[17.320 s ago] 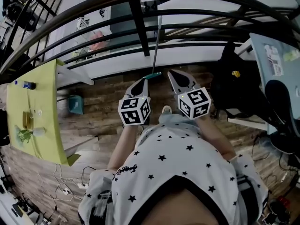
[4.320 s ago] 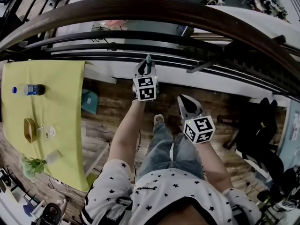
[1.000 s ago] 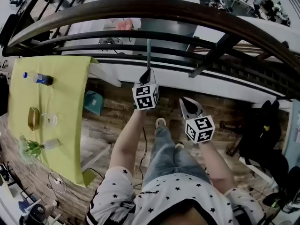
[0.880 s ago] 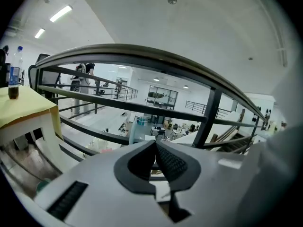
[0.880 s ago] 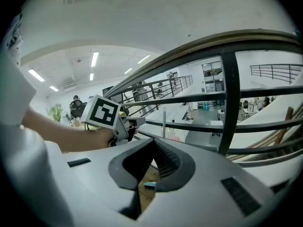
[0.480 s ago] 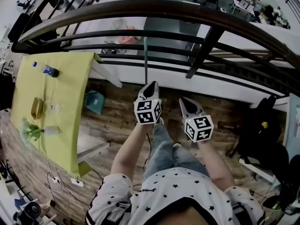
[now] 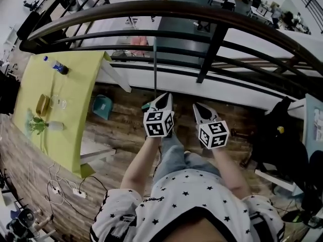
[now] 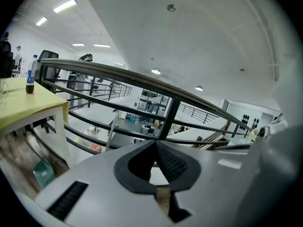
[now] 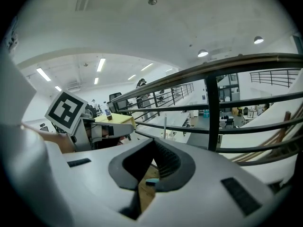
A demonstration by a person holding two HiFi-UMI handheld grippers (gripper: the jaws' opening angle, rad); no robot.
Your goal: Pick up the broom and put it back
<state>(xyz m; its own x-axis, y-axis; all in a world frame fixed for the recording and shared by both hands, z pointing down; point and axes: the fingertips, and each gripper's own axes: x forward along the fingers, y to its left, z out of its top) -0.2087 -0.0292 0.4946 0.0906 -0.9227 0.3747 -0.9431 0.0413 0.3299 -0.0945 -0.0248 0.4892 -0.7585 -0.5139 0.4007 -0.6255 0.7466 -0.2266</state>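
Now the broom (image 7: pixel 155 74) stands upright right at the black railing (image 7: pixel 151 6), its stick rising in front of the bars. Just on this side of the railing, the left gripper (image 7: pixel 166 96) has its jaws pressed together with nothing between them. Beside it, the right gripper (image 7: pixel 197 107) is also closed up and empty.

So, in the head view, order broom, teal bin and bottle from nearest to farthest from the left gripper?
1. Broom, just ahead of the left gripper.
2. Teal bin, on the floor, left.
3. Bottle, on the yellow table, far left.
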